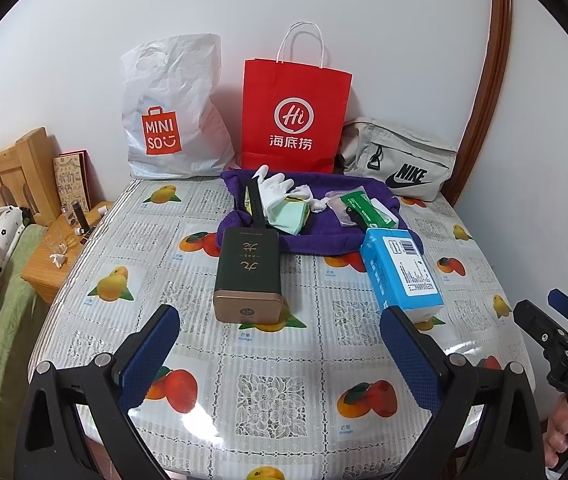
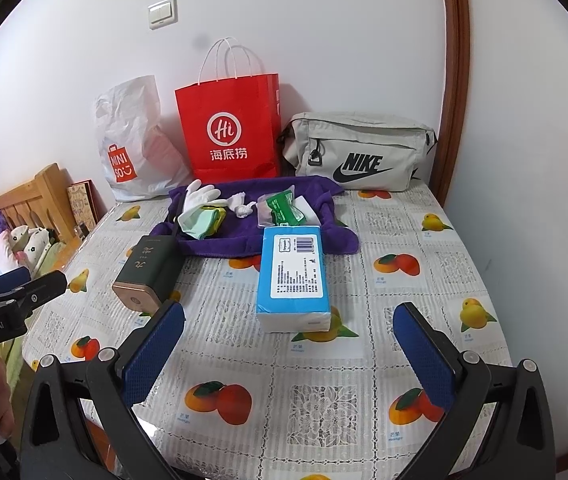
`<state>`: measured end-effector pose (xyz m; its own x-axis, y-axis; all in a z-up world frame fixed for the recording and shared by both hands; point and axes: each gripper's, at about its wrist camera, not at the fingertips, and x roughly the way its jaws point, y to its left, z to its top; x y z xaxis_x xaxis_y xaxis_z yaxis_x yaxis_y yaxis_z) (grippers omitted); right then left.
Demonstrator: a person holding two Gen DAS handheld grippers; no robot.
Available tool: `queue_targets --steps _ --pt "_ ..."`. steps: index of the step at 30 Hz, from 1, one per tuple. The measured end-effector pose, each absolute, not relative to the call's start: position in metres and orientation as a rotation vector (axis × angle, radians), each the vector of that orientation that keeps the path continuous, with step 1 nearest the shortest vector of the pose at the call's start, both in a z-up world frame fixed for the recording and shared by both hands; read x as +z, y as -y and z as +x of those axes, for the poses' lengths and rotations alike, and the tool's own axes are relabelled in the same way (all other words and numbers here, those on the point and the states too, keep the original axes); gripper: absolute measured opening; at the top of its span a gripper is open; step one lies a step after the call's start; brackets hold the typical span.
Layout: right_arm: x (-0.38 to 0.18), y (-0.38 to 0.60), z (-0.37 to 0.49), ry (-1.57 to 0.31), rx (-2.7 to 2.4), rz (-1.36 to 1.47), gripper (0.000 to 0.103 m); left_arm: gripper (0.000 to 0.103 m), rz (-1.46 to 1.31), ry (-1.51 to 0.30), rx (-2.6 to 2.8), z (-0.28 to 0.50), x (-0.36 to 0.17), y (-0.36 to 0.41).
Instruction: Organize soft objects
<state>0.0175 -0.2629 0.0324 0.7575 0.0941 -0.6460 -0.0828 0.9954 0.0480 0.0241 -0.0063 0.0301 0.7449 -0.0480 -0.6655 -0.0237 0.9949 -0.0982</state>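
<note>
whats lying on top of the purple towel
On the purple towel lie a white glove, a pale green folded cloth, a crumpled white wad and a green packet. Whatever sits beneath them is covered.

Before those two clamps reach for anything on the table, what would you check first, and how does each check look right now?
1. Left gripper open, holding nothing: ok.
2. Right gripper open, holding nothing: ok.
3. Blue tissue pack lies ahead of the right gripper, unobstructed: ok.
4. White glove and other small items rest on the purple towel, not yet sorted: not ok.
5. Red paper bag stands upright: ok; whether there is room inside: cannot tell.
</note>
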Motion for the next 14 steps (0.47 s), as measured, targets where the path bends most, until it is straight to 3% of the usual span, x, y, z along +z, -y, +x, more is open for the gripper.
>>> queue_targets --steps 14 --pt "0.0292 0.2622 0.0182 -0.706 0.098 0.017 0.103 0.101 -0.102 -0.731 -0.015 0.0228 0.0299 0.004"
